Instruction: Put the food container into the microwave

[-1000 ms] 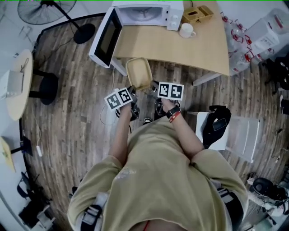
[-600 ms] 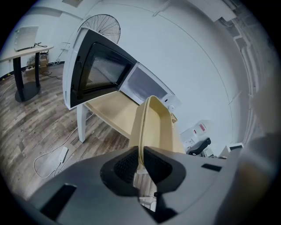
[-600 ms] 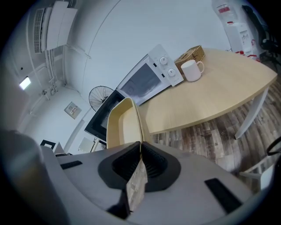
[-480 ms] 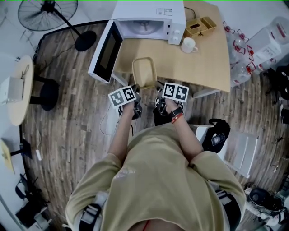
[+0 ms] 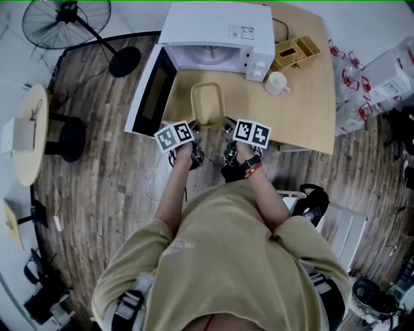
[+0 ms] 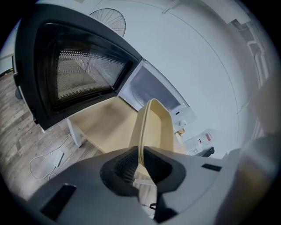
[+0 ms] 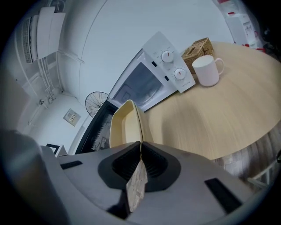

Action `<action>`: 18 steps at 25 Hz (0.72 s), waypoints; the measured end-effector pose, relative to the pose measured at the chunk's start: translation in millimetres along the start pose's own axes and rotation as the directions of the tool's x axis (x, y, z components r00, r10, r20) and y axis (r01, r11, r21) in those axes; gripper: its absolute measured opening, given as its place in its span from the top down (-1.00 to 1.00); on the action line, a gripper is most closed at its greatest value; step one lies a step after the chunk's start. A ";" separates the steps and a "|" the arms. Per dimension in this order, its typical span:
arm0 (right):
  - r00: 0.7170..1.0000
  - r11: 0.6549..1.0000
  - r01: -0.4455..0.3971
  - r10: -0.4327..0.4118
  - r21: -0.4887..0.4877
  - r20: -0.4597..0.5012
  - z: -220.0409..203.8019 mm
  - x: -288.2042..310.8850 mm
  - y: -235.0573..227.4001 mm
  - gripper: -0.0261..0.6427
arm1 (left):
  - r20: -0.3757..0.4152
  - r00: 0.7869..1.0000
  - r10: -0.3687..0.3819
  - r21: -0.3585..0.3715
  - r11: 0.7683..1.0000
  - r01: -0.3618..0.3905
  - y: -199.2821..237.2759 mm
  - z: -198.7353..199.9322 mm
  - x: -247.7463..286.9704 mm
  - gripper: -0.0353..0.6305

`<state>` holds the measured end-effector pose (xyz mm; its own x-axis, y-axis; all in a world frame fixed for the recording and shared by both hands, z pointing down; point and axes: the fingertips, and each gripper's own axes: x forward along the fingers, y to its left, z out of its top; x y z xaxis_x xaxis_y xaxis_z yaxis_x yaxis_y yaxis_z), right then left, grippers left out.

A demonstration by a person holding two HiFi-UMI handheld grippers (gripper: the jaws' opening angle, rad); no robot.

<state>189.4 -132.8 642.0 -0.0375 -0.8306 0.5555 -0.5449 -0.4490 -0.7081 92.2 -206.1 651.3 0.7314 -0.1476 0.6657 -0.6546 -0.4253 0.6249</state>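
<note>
A pale yellow food container [image 5: 207,104] hangs over the near part of the wooden table [image 5: 304,103], held by both grippers at its near rim. My left gripper [image 5: 194,129] is shut on the container's [image 6: 153,125] left rim. My right gripper [image 5: 225,126] is shut on the container's [image 7: 125,125] right rim. The white microwave [image 5: 217,35] stands at the table's far left with its dark door [image 5: 150,90] swung open to the left. Its cavity [image 5: 207,57] faces the container, which is just in front of it.
A white mug [image 5: 277,83] and a small woven basket [image 5: 296,52] stand right of the microwave. A standing fan [image 5: 65,19] is at the far left, a round side table [image 5: 26,132] on the left, and a chair with a black bag [image 5: 310,200] on the right.
Both grippers have carried the container forward from over the floor, past the table's near edge, towards the open microwave. The grip on both rims is unchanged.
</note>
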 end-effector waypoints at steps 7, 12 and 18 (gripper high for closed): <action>1.000 1.000 0.016 -0.016 -0.016 -0.020 48.0 31.5 -11.6 0.81 | 0.018 1.000 0.018 -0.033 0.999 -0.017 -9.6 40.8 44.9 0.74; 1.000 1.000 0.019 -0.019 -0.018 -0.024 78.6 46.1 -13.0 0.81 | 0.056 0.998 0.029 -0.024 0.999 -0.027 -20.5 65.7 63.6 0.74; 0.999 1.000 0.012 -0.012 0.014 -0.039 95.0 71.4 -12.2 0.81 | 0.068 0.998 0.017 0.037 0.999 -0.019 -18.9 90.9 74.6 0.74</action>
<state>272.9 -217.9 648.9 -0.0637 -0.8120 0.5801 -0.5336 -0.4636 -0.7074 176.5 -290.3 652.1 0.7316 -0.2152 0.6468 -0.6612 -0.4549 0.5965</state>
